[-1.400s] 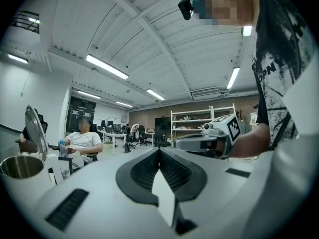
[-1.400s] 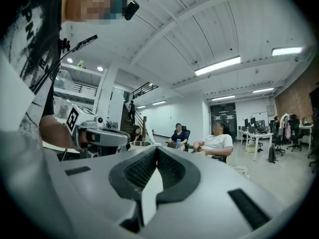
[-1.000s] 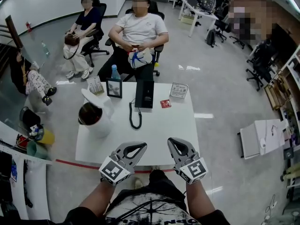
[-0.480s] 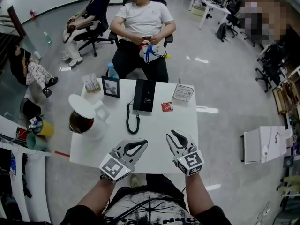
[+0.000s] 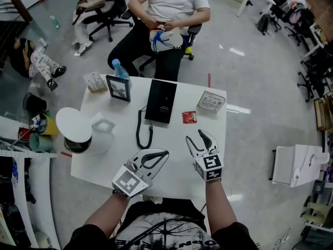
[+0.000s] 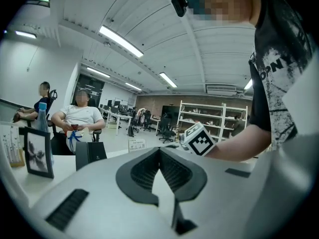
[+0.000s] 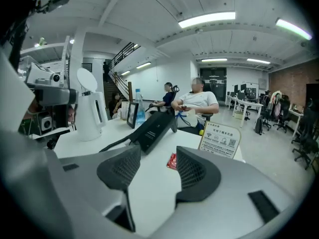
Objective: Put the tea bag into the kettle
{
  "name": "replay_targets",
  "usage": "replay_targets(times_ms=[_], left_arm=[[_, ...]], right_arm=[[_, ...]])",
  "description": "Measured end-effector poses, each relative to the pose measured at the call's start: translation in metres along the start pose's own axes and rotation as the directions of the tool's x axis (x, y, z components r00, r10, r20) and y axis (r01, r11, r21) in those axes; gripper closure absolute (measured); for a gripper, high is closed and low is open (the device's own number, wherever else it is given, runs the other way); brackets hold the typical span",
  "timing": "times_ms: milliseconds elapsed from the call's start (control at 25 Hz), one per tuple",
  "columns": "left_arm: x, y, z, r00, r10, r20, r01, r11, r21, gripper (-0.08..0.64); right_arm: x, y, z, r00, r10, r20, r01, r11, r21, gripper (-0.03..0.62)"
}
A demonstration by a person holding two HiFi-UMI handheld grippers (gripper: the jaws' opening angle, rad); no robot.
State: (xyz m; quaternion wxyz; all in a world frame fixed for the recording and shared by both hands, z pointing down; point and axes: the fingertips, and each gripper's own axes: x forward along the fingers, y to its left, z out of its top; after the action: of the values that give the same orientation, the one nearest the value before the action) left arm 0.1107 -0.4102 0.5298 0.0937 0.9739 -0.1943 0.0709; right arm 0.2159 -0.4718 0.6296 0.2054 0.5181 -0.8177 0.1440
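Observation:
The red tea bag lies flat on the white table, to the right of a black phone. The white kettle stands at the table's left edge with its lid tipped open. My right gripper hovers just short of the tea bag; its jaws are opening and nothing is between them. In the right gripper view the tea bag shows beyond the gap of the gripper, and the kettle is far left. My left gripper is shut and empty, low over the table's near side.
A black phone with a coiled cord, a photo frame, a blue bottle, a small box and a sign card stand on the table's far half. People sit on chairs beyond it.
Both grippers have moved forward over the table, the right one towards the tea bag. The right jaws have gone from shut to apart. The left jaws stay shut.

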Motion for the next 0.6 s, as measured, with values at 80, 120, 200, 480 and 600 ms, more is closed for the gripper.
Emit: replay_targets(times_ms=[80, 120, 200, 480, 600], left_arm=[[0.012, 0.007, -0.004, 1.000, -0.004, -0.008, 0.004, 1.000, -0.006, 0.552], [0.017, 0.010, -0.006, 1.000, -0.004, -0.015, 0.004, 1.000, -0.015, 0.552], [0.027, 0.017, -0.011, 1.000, -0.004, -0.028, 0.003, 1.000, -0.026, 0.552], [0.051, 0.041, -0.025, 0.998, 0.012, -0.057, -0.016, 0.998, -0.059, 0.552], [0.057, 0.046, -0.029, 0.998, 0.010, -0.066, -0.013, 0.999, -0.049, 0.552]], right_arm=[[0.016, -0.011, -0.007, 1.000, -0.002, -0.030, 0.003, 1.000, 0.008, 0.362], [0.024, -0.016, -0.009, 0.999, -0.006, -0.040, 0.007, 1.000, 0.010, 0.356], [0.039, -0.027, -0.014, 0.998, -0.021, -0.057, 0.021, 1.000, 0.010, 0.336], [0.087, -0.052, -0.045, 0.982, -0.007, -0.187, 0.013, 0.999, 0.034, 0.294], [0.101, -0.057, -0.053, 0.974, 0.005, -0.227, 0.004, 0.999, 0.037, 0.276]])
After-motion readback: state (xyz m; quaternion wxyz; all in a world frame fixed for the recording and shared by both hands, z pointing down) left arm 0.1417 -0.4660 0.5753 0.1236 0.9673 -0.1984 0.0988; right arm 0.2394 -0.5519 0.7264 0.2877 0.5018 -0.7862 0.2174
